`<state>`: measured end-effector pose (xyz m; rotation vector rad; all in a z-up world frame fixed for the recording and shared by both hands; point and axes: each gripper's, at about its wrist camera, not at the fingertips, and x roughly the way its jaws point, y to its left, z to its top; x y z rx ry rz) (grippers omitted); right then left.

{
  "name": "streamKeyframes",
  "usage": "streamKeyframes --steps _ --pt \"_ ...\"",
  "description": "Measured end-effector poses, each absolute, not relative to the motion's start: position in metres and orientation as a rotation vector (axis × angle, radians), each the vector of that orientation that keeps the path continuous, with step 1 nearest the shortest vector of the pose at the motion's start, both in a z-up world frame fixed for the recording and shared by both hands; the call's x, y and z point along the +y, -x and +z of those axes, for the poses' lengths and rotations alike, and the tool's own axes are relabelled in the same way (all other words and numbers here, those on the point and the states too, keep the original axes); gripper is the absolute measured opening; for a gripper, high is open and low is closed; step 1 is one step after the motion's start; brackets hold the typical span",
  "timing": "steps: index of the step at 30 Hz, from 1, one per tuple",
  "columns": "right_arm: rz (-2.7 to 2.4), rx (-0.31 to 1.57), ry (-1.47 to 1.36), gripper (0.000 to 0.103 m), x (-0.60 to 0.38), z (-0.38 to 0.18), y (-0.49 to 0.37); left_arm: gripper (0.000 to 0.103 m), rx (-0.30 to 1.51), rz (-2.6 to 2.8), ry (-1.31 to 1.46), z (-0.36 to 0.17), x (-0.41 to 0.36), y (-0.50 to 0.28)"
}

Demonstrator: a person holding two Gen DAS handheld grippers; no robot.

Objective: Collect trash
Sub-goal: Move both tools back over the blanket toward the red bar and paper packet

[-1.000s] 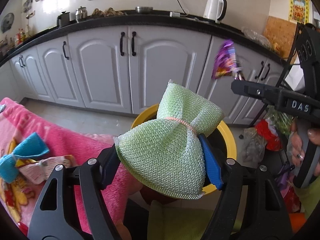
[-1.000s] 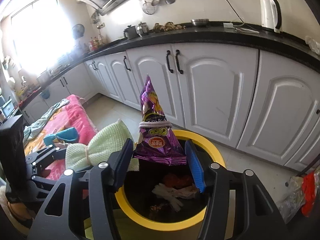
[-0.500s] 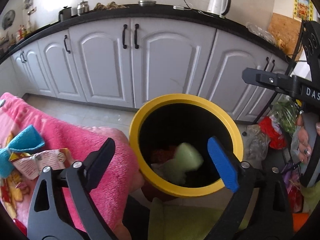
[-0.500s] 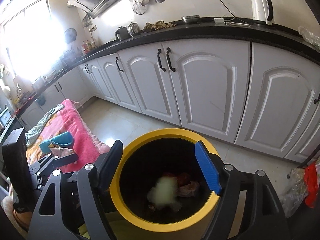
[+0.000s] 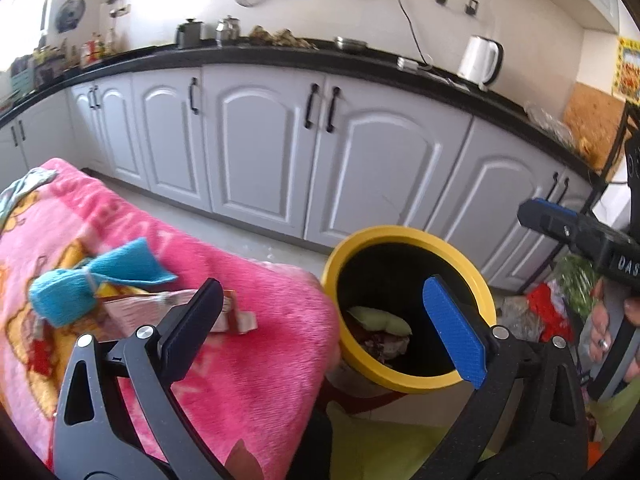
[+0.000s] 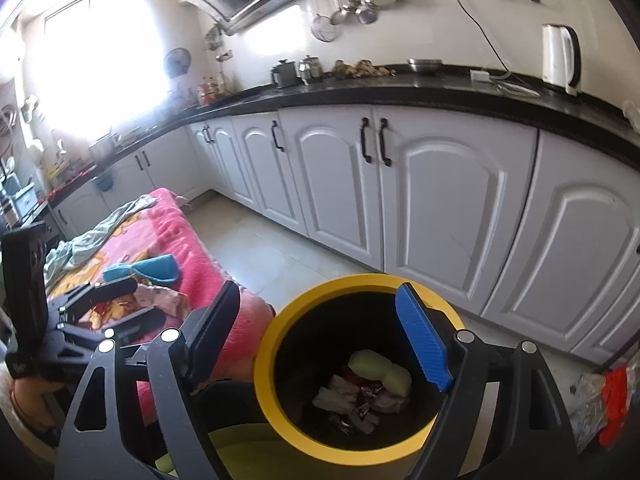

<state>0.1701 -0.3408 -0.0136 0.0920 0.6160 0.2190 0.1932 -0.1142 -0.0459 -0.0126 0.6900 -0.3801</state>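
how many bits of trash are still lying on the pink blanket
2: a blue cloth bundle tied like a bow toward the far side of the pink blanket, and a pale snack wrapper right beside it. More may hide behind the jaws.

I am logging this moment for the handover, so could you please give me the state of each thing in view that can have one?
Left tool: open, empty, over the blanket's edge.
Right tool: open, empty, above the bin.
Yellow-rimmed bin: uncovered, partly filled.
Green mesh bundle: inside the bin, on top.
Blue bundle: lying on the pink blanket.
Pink wrapper: on the blanket.
Cabinet doors: closed.
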Motion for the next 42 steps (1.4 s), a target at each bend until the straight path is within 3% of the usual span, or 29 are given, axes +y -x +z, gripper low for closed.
streamKeyframes --steps 42 --pt "0.456 0.563 0.188 0.087 -0.2 -0.008 -0.139 0.092 0.565 -0.088 0.186 -0.017 0.044 -0.151"
